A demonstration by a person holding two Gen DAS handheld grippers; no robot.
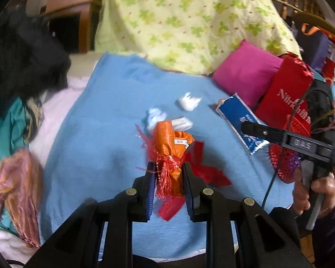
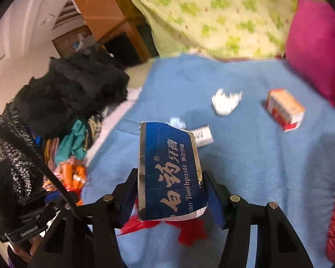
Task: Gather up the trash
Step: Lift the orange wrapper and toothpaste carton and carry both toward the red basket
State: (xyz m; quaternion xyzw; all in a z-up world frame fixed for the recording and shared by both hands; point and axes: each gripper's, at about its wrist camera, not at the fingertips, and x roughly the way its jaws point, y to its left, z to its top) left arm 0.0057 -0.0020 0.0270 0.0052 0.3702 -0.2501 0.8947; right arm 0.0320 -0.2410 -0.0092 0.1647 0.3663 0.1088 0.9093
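On the blue blanket (image 2: pixel 268 167), the left hand-held gripper (image 1: pixel 169 174) clamps an orange wrapper (image 1: pixel 170 147), the right hand-held gripper (image 2: pixel 170 192) a toothpaste box (image 2: pixel 169 172); tissue (image 2: pixel 225 102), small box (image 2: pixel 285 109) and tube (image 2: pixel 203 135) likely remain.

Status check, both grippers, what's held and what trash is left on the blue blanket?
Left gripper shut on orange wrapper. Right gripper shut on toothpaste box. Crumpled tissue, small orange box still loose. Nothing blocking.

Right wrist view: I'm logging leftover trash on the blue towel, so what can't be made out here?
- Crumpled tissue: motion-blurred.
- Small white box: mostly hidden behind the toothpaste box in the right claw.
- Orange carton: print too blurred to read.
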